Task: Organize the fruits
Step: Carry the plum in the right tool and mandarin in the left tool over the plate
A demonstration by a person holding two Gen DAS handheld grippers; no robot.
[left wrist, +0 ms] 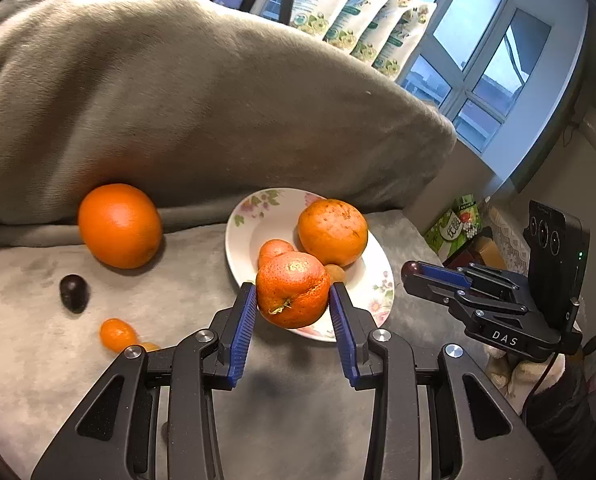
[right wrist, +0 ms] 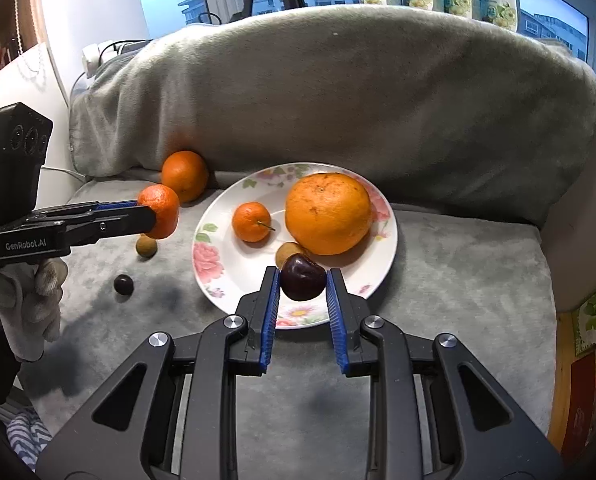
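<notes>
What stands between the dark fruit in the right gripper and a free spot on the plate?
Nothing visible. The right gripper holds the dark fruit above the plate's bare near part; the big orange lies farther back.

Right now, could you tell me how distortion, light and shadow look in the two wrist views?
Left wrist view: fisheye bends the window frame; black vignette in the corners; the tangerine is sharp. Right wrist view: daylight comes from the windows behind; soft shadows fall on the grey cushion under the fingers; the plate shows no harsh glare.
</notes>
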